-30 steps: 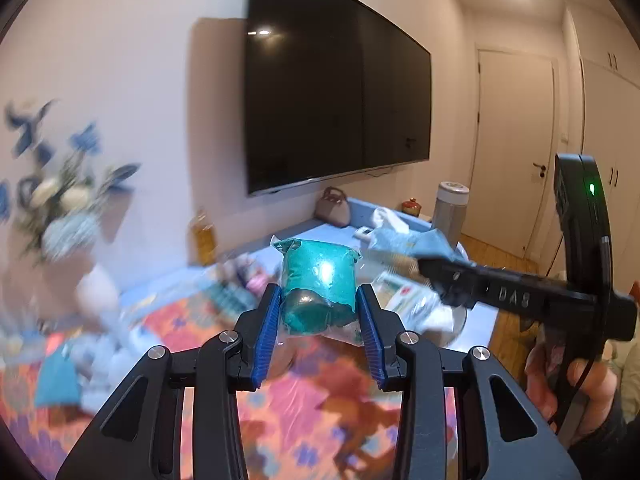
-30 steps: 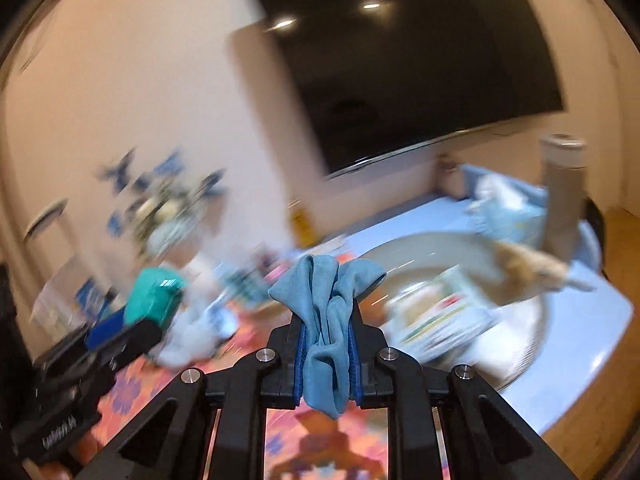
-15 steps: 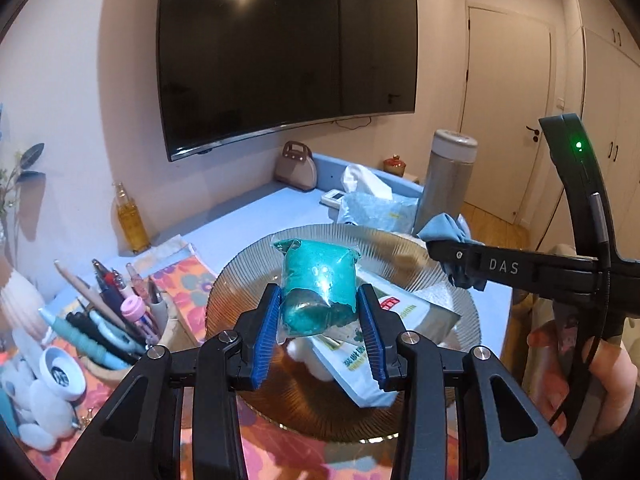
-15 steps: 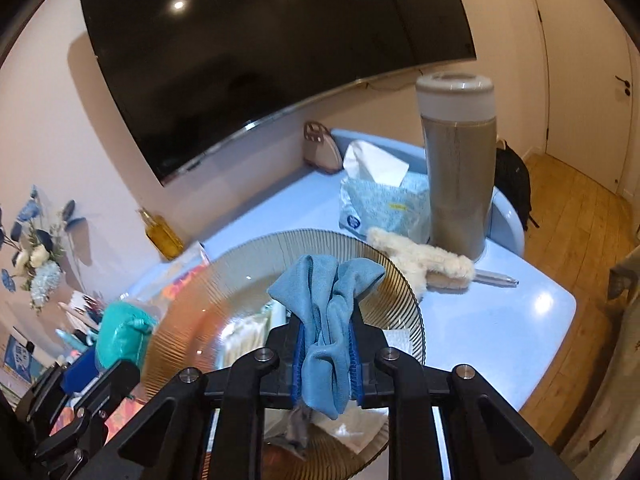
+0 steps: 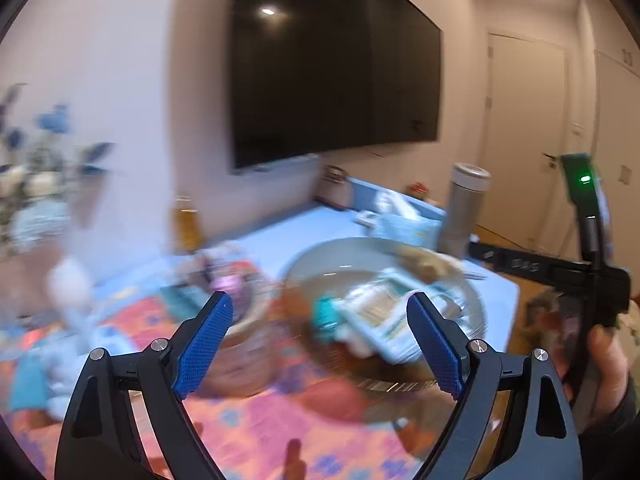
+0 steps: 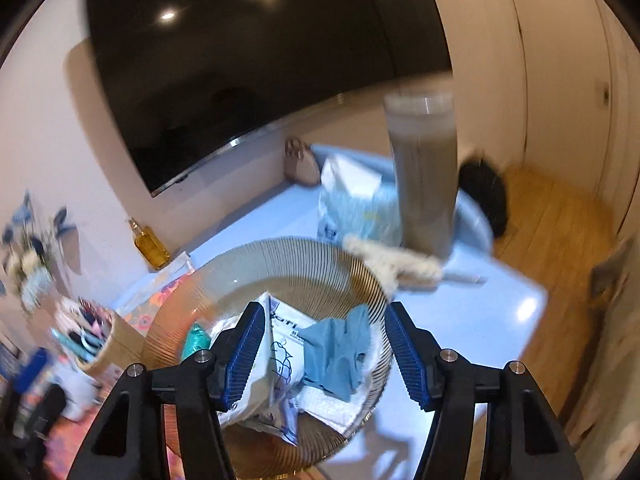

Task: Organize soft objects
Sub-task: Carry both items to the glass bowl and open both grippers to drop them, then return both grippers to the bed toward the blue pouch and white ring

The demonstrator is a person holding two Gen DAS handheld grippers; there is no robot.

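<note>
Both claws have just been opening, nothing pinched now. Blue cloth lies in the ribbed glass plate, below the spread right gripper. Teal packet (blurry) lies there too, beyond the wide-apart left gripper.

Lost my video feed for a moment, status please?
Both grippers, left and right, open, jaws just opened, nothing between pads. Blue cloth and teal packet lie in the ribbed glass plate. Nothing in the way.
</note>
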